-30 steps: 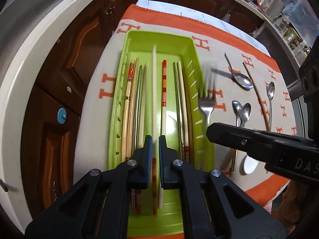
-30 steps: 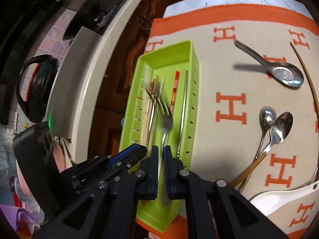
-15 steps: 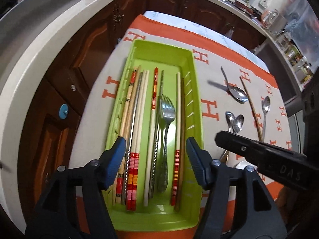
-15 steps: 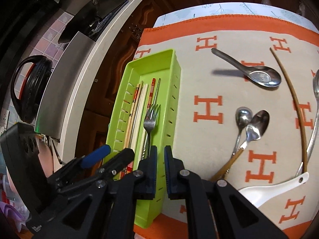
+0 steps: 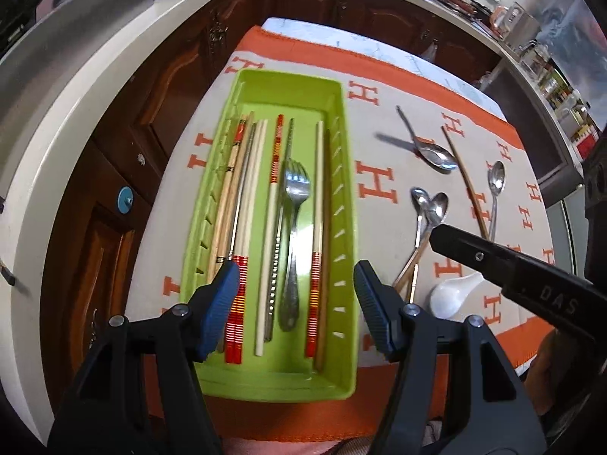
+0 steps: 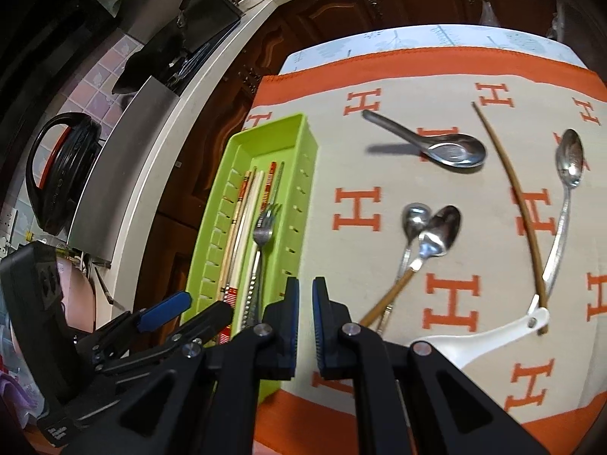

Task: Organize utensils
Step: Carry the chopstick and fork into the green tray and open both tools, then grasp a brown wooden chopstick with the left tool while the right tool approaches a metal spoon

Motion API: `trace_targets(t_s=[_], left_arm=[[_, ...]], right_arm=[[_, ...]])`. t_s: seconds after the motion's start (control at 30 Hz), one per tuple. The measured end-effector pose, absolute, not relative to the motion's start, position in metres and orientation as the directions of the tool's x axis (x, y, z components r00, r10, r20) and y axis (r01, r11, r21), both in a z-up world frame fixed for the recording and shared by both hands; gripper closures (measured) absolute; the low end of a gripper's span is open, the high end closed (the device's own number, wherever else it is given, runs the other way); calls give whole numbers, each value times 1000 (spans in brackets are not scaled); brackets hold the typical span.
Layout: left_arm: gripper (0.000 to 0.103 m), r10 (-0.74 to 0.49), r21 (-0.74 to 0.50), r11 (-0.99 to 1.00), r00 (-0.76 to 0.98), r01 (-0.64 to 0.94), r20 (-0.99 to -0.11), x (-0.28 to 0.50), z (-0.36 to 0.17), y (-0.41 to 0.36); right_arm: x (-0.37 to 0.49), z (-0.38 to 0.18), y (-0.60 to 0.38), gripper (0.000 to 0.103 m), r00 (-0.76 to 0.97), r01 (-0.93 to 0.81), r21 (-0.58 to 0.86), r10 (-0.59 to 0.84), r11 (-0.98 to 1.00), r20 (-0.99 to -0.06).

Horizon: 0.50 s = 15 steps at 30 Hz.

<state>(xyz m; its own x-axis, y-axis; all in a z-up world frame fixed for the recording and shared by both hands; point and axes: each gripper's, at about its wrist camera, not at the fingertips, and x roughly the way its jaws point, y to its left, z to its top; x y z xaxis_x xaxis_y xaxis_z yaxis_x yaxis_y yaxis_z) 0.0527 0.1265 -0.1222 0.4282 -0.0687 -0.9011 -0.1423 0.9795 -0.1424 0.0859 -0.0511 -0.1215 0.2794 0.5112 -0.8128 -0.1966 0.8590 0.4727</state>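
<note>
A lime-green tray point(image 5: 341, 151) on the orange-and-cream cloth holds several chopsticks and a steel fork point(image 5: 296, 189). My left gripper point(image 5: 296, 280) hovers open over the tray's near end with nothing between its fingers. In the right wrist view the tray point(image 6: 307, 159) and fork point(image 6: 263, 231) lie to the left, and my right gripper point(image 6: 306, 288) is shut and empty above the tray's right wall. On the cloth lie a steel soup spoon point(image 6: 451, 149), two teaspoons point(image 6: 436, 227), a long-handled spoon point(image 6: 569, 163), a brown chopstick point(image 6: 519, 204) and a white ceramic spoon point(image 6: 474, 341).
Dark wood cabinets point(image 5: 159, 87) and a pale countertop edge point(image 5: 76, 87) run along the left of the table. A black kettle point(image 6: 57, 174) sits on the counter. The right gripper's arm point(image 5: 512, 265) reaches across above the spoons.
The left gripper let go of a white chopstick and opened wide. The fork left the right gripper and now lies in the tray. Both grippers pulled back from the tray.
</note>
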Motion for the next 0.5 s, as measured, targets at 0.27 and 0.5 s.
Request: trace_targets(t_s=[0.27,0.5], left_arm=[[43,-109,-168,983,485,-79,-868,44,-105,91],[43,-143,-158,987,460,7,-877,69,-94,38]], right_arm=[[80,-117,-88,96,335,-151,473,496,868,-801],[83,-114,-148,96,408,-70,468,453,881,-792]])
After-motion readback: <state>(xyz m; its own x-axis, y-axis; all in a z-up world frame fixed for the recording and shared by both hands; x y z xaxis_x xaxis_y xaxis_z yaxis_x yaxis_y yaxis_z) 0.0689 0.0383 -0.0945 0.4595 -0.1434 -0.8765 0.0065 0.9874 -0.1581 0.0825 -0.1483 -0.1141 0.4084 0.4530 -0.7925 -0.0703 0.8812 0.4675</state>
